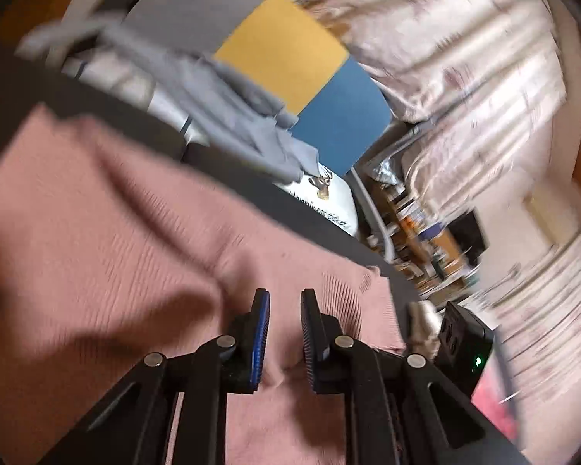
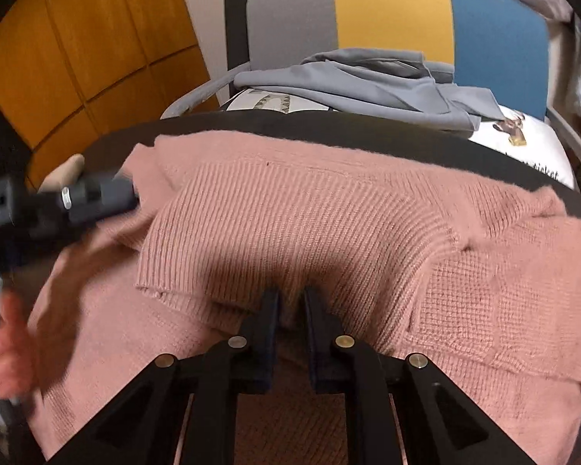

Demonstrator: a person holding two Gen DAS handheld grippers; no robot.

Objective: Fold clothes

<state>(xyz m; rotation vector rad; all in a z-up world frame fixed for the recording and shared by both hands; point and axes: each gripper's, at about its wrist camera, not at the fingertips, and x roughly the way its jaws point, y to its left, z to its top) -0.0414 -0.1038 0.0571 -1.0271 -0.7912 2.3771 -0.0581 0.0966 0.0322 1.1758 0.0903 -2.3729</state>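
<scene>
Item: pink sweater (image 2: 329, 213), ribbed knit, spread over the dark surface (image 2: 368, 128); it covers most of the top.
Fold state: one sleeve (image 2: 271, 232) lies turned in across the body, its cuff just ahead of the right claw; the far right edge is bunched.
Left claw (image 1: 284, 310): over the sweater near its edge; jaws a narrow gap apart, no knit visibly pinched between the blue pads (image 1: 263, 333). Holding nothing, as far as the blurred view shows.
Right claw (image 2: 290, 302): tips low on the cloth at the sleeve's cuff end; jaws nearly together with a slim gap. Whether a pinch of knit sits between them cannot be told.
Hand (image 2: 7, 333): the person's hand grips the left tool's handle at the left edge of the right wrist view.
Backdrop: chair (image 2: 391, 11) with grey, yellow and blue back panels, just beyond the surface; a grey garment (image 2: 368, 81) heaped on a white cushion (image 2: 523, 139).
Step in hand (judged): sleeve folded in, body fold to come.
Handling note: thick knit stretches; take both layers at matching points on opposite edges, lift evenly, lay over without dragging.
Risk: a one-layer pinch would pull the sleeve out of place.
Check: smooth the bunched right edge first.
</scene>
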